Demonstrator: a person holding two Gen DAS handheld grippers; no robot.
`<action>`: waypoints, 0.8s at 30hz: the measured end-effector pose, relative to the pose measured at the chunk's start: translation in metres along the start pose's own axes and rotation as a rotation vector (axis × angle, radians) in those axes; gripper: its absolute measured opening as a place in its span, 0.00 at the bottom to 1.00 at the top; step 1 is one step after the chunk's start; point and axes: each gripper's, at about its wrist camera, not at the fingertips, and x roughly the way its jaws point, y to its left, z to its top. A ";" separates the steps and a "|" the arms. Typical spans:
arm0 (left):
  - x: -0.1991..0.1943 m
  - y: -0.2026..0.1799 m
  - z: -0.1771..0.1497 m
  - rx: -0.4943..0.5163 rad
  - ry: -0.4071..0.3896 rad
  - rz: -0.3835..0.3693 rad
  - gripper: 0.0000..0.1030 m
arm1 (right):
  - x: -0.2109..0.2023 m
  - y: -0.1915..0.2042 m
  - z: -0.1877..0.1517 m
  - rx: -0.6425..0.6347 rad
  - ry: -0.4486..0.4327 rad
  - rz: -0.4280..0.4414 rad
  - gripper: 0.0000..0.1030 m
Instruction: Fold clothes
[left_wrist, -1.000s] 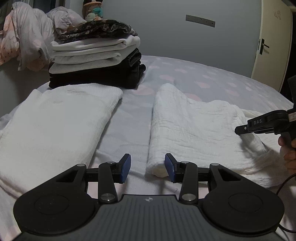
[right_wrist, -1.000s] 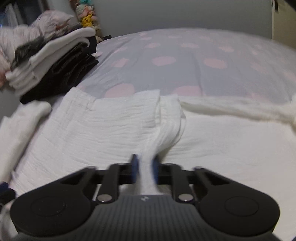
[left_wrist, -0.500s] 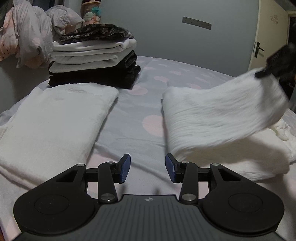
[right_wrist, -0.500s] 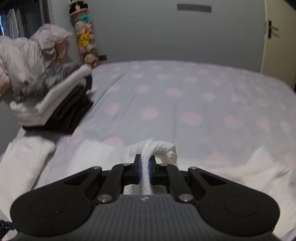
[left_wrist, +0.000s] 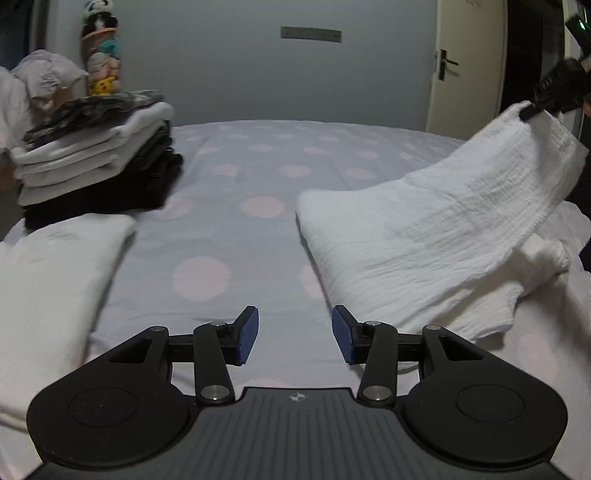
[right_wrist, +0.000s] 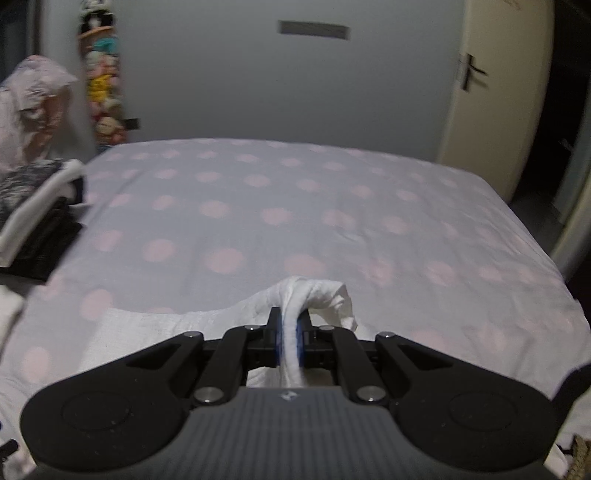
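While right gripper (right_wrist: 290, 341) lifts pinched white garment (left_wrist: 424, 229), left gripper (left_wrist: 294, 334) hovers low, agape.

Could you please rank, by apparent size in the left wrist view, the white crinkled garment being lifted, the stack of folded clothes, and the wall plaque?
1. White crinkled garment, largest, though nearer.
2. Stack of folded black and white clothes.
3. Grey rectangular wall plaque, smallest, and farthest away.
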 end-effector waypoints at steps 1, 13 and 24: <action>0.003 -0.004 0.001 0.003 0.007 -0.006 0.50 | 0.005 -0.016 -0.005 0.021 0.012 -0.015 0.09; 0.053 -0.014 0.012 -0.154 0.130 -0.100 0.52 | 0.114 -0.111 -0.088 0.260 0.191 -0.065 0.11; 0.072 -0.001 0.009 -0.416 0.220 -0.183 0.55 | 0.053 -0.149 -0.147 0.539 0.038 -0.037 0.66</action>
